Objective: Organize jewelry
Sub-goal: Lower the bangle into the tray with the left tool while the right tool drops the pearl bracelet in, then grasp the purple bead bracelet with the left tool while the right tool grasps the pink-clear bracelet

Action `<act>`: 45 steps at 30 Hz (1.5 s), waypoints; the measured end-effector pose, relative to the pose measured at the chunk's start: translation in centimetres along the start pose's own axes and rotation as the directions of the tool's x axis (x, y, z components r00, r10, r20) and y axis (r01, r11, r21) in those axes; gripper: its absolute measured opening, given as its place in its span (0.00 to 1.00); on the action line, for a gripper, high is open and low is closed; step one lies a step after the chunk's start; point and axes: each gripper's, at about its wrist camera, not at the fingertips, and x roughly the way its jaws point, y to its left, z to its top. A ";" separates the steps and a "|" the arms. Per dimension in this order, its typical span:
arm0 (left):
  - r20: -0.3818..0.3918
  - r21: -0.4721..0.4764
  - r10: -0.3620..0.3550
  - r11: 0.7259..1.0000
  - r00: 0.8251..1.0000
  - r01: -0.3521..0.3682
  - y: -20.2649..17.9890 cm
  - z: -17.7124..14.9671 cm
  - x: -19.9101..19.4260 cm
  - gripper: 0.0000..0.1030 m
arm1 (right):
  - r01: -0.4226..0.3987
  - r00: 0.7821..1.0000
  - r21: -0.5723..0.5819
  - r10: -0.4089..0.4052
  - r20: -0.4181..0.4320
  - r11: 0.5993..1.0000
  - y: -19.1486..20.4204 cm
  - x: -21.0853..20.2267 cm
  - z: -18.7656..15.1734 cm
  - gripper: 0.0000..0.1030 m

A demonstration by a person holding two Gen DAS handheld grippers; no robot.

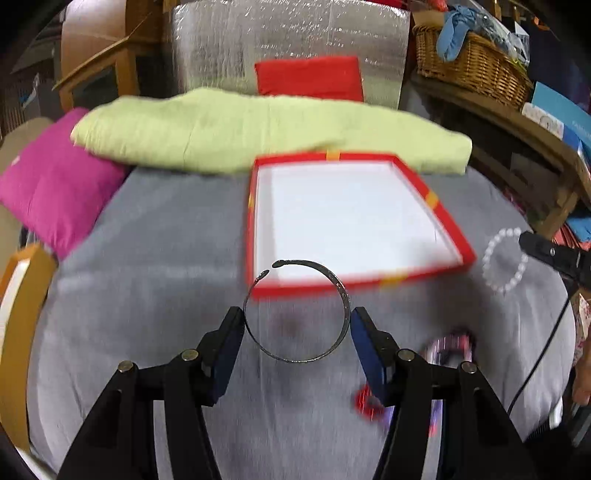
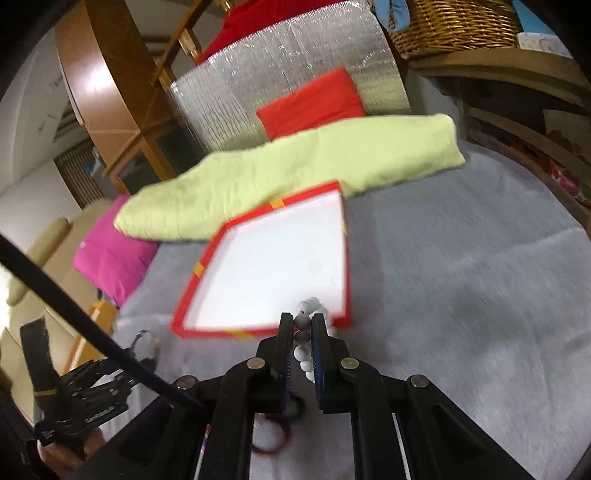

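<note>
Jewelry lifted over red-rimmed box on grey cloth

Jewelry pieces hang in both handheld grippers above a grey cloth-covered surface (image 1: 147,258). At far left in the left wrist view, a magenta cushion (image 1: 55,184) lies at the edge of the cloth, with a long pale green folded fabric (image 1: 258,133) stretched behind it and a red cushion (image 1: 310,77) leaning on a silvery quilted panel (image 1: 288,37). In the centre, the left gripper (image 1: 297,325) holds a thin, dark metal open bangle (image 1: 295,360) by its two sides, the blue-padded fingers (image 1: 231,343) pressing on opposite edges so that the ring stands between them, its gap toward the box. Just beyond it lies a shallow rectangular box with a red rim and white floor (image 1: 436,206), nothing visible inside. Below the right finger, red and pink items lie blurred on the cloth; what they are cannot be told. At right, a white beaded bracelet (image 1: 504,260) dangles from the tip of the right gripper.

In the right wrist view, the left gripper's black body shows at lower left, a black cable crossing in front of it. The right gripper (image 2: 303,325) is pinched nearly together on the white beaded bracelet, its beads running between the pads, over the box's near corner. A wicker basket (image 2: 454,26) sits on a wooden shelf at upper right.
</note>
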 end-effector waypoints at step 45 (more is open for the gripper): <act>-0.161 0.104 -0.183 0.974 0.970 0.201 -1.3 -4.4 -0.4 0.56 | -0.168 0.924 0.019 0.164 -0.345 0.986 -0.5 4.1 -4.3 0.39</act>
